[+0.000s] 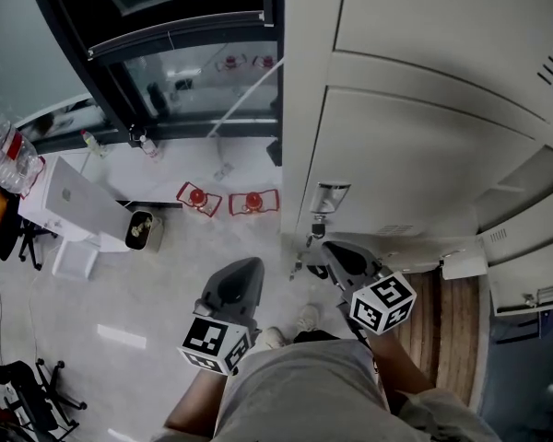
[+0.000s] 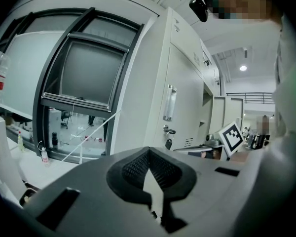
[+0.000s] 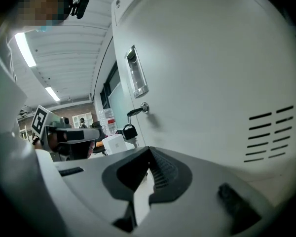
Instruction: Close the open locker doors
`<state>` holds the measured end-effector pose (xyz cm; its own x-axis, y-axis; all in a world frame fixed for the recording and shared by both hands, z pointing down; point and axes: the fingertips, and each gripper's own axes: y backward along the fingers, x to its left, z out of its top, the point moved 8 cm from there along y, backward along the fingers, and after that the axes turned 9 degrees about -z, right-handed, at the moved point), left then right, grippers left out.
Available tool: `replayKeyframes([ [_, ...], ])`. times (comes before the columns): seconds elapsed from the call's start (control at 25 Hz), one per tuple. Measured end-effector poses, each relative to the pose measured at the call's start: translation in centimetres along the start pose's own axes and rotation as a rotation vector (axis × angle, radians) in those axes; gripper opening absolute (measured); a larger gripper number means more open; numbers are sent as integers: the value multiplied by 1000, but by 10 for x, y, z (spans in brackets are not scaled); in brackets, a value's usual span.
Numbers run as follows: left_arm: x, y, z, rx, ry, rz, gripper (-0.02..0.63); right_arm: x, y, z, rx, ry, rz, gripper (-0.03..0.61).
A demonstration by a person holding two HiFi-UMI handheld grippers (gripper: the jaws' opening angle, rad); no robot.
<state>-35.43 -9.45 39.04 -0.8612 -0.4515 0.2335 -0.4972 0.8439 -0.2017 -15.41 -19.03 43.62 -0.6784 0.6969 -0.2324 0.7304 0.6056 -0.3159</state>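
A row of pale grey lockers (image 1: 415,109) fills the right of the head view. The nearest door (image 3: 212,68) is shut, with a metal handle (image 1: 330,196) and a black padlock (image 1: 318,227) on its latch. Further right, a lower door (image 1: 527,288) stands ajar, and in the left gripper view open doors (image 2: 218,113) jut out along the row. My right gripper (image 1: 336,251) is shut and empty, close to the padlocked door below its handle (image 3: 137,72). Left of it, my left gripper (image 1: 244,267) hangs shut and empty over the floor, apart from the lockers.
A black-framed glass window (image 1: 166,44) stands left of the lockers. On the floor lie two red holders (image 1: 198,198) (image 1: 254,202), a small bin (image 1: 140,230) and a white box (image 1: 74,201). Water bottles (image 1: 0,145) and office chairs (image 1: 18,385) sit far left.
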Motion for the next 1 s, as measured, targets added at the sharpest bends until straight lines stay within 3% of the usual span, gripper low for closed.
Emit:
replayKeyframes([
  [0.44, -23, 27, -23, 39, -6, -86, 15, 29, 51, -29, -10, -49, -80, 28],
  [0.68, -47, 22, -41, 73, -2, -191, 15, 40, 96, -39, -45, -85, -155, 28],
  [1.0, -91, -4, -36, 81, -43, -308, 15, 28, 150, -45, -77, -94, -237, 28],
])
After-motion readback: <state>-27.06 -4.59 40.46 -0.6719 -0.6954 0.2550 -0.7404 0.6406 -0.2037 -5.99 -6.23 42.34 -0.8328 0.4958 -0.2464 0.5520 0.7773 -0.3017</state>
